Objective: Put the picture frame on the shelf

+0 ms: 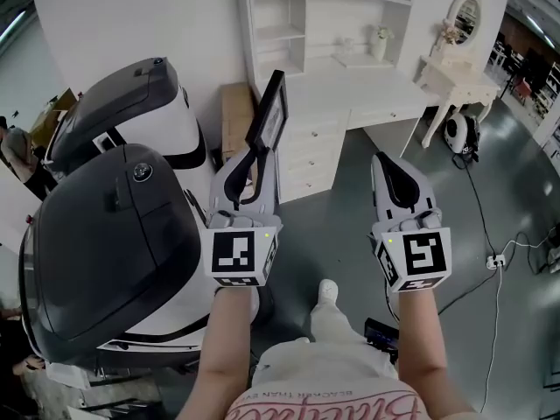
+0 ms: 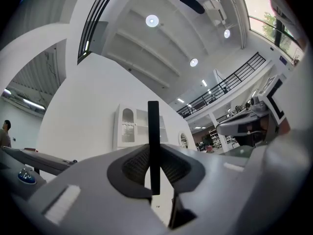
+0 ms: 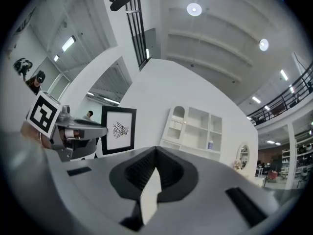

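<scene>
Carrying stage: your left gripper has its jaws clenched on the picture frame. The frame is upright in the air, on the near side of the white shelf and well apart from it. Your right gripper has its jaws closed together with nothing between them. Pickup is done; approach and placing are left. Count: one frame, one shelf unit, two grippers.

furniture showroom: white shelf unit, vanity
</scene>
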Action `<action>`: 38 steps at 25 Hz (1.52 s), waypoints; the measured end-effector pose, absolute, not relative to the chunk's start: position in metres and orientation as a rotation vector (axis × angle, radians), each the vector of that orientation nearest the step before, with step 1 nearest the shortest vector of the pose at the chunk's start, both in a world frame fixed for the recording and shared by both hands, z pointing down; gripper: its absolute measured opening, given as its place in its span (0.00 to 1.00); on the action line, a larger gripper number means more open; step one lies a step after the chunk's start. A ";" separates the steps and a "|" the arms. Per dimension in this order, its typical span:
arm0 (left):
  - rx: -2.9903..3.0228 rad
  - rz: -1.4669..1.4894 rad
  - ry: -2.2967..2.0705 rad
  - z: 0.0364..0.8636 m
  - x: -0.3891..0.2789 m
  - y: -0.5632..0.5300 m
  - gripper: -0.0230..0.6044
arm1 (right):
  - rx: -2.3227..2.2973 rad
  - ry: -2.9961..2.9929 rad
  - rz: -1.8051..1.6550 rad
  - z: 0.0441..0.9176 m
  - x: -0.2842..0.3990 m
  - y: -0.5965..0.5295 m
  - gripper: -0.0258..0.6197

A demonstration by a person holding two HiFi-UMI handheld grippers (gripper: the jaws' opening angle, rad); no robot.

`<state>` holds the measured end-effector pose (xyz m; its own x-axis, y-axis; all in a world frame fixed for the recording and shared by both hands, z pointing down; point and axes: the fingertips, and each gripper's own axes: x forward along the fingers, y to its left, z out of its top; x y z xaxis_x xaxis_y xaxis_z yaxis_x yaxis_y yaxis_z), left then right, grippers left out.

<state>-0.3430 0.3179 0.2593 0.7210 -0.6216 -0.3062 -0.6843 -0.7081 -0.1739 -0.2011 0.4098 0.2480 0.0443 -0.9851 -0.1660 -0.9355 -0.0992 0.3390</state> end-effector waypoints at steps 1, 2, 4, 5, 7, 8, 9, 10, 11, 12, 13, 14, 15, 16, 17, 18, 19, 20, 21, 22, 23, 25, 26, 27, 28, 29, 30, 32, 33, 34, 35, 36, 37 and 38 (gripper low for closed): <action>-2.650 0.331 1.037 0.257 -0.341 0.312 0.14 | 2.168 -2.017 -0.543 0.245 -0.198 0.405 0.05; -2.645 0.331 1.044 0.254 -0.339 0.307 0.14 | 2.173 -2.026 -0.545 0.242 -0.194 0.399 0.05; -2.633 0.319 1.056 0.253 -0.332 0.293 0.14 | 2.181 -2.046 -0.546 0.238 -0.186 0.384 0.05; -2.630 0.311 1.063 0.254 -0.327 0.286 0.14 | 2.179 -2.055 -0.547 0.237 -0.181 0.376 0.05; -2.632 0.303 1.084 0.257 -0.317 0.268 0.14 | 2.167 -2.068 -0.551 0.237 -0.169 0.357 0.05; -2.637 0.300 1.099 0.259 -0.311 0.257 0.14 | 2.160 -2.072 -0.551 0.238 -0.162 0.348 0.05; -2.640 0.298 1.114 0.261 -0.305 0.247 0.14 | 2.153 -2.078 -0.548 0.239 -0.155 0.338 0.05; -2.642 0.295 1.127 0.262 -0.298 0.237 0.14 | 2.148 -2.084 -0.545 0.240 -0.147 0.328 0.05; -2.641 0.291 1.137 0.263 -0.291 0.227 0.14 | 2.143 -2.090 -0.543 0.241 -0.139 0.318 0.05; -2.639 0.288 1.145 0.263 -0.283 0.218 0.14 | 2.139 -2.098 -0.542 0.241 -0.130 0.308 0.05; -2.636 0.286 1.153 0.262 -0.274 0.208 0.14 | 2.135 -2.105 -0.542 0.241 -0.121 0.298 0.05; -2.633 0.285 1.160 0.261 -0.265 0.199 0.14 | 2.130 -2.112 -0.542 0.241 -0.111 0.288 0.05; -2.631 0.284 1.169 0.260 -0.256 0.189 0.14 | 2.124 -2.118 -0.542 0.240 -0.102 0.278 0.05; -2.628 0.281 1.176 0.259 -0.247 0.179 0.14 | 2.117 -2.125 -0.541 0.240 -0.093 0.268 0.05; -2.625 0.278 1.183 0.258 -0.237 0.170 0.14 | 2.109 -2.131 -0.540 0.239 -0.083 0.258 0.05; -2.623 0.274 1.188 0.256 -0.227 0.162 0.14 | 2.103 -2.138 -0.538 0.239 -0.073 0.249 0.05; -2.620 0.271 1.191 0.255 -0.216 0.154 0.14 | 2.099 -2.144 -0.536 0.238 -0.062 0.240 0.05; -2.618 0.268 1.193 0.254 -0.206 0.146 0.14 | 2.098 -2.150 -0.534 0.238 -0.052 0.232 0.05; -2.617 0.265 1.195 0.253 -0.197 0.140 0.14 | 2.099 -2.156 -0.533 0.237 -0.043 0.225 0.05; -2.614 0.264 1.198 0.252 -0.188 0.134 0.14 | 2.102 -2.163 -0.533 0.236 -0.034 0.219 0.05; -2.611 0.263 1.203 0.251 -0.181 0.129 0.14 | 2.101 -2.170 -0.534 0.234 -0.026 0.213 0.05; -2.601 0.258 1.215 0.249 -0.169 0.120 0.14 | 2.088 -2.187 -0.537 0.234 -0.015 0.203 0.05; -2.596 0.254 1.219 0.249 -0.164 0.117 0.14 | 2.080 -2.194 -0.537 0.234 -0.010 0.199 0.05; -2.592 0.250 1.222 0.248 -0.159 0.115 0.14 | 2.076 -2.200 -0.534 0.235 -0.005 0.195 0.05; -2.589 0.245 1.225 0.249 -0.155 0.112 0.14 | 2.074 -2.205 -0.528 0.236 -0.001 0.191 0.05; -2.587 0.240 1.228 0.249 -0.152 0.110 0.14 | 2.072 -2.211 -0.522 0.237 0.002 0.187 0.05; -2.584 0.235 1.232 0.249 -0.149 0.107 0.14 | 2.069 -2.217 -0.518 0.239 0.005 0.184 0.05; -2.582 0.228 1.241 0.251 -0.145 0.100 0.14 | 2.061 -2.225 -0.512 0.243 0.009 0.177 0.05; -2.583 0.226 1.245 0.252 -0.143 0.097 0.14 | 2.060 -2.226 -0.508 0.245 0.011 0.173 0.05; -2.585 0.224 1.247 0.254 -0.141 0.093 0.14 | 2.061 -2.226 -0.502 0.247 0.014 0.170 0.05; -2.586 0.224 1.248 0.254 -0.138 0.090 0.14 | 2.063 -2.227 -0.495 0.249 0.017 0.166 0.05; -2.588 0.223 1.248 0.255 -0.136 0.087 0.14 | 2.067 -2.229 -0.488 0.250 0.020 0.163 0.05; -2.588 0.224 1.247 0.255 -0.134 0.084 0.14 | 2.070 -2.230 -0.485 0.251 0.023 0.159 0.05; -2.588 0.225 1.245 0.255 -0.132 0.080 0.14 | 2.073 -2.230 -0.483 0.251 0.025 0.156 0.05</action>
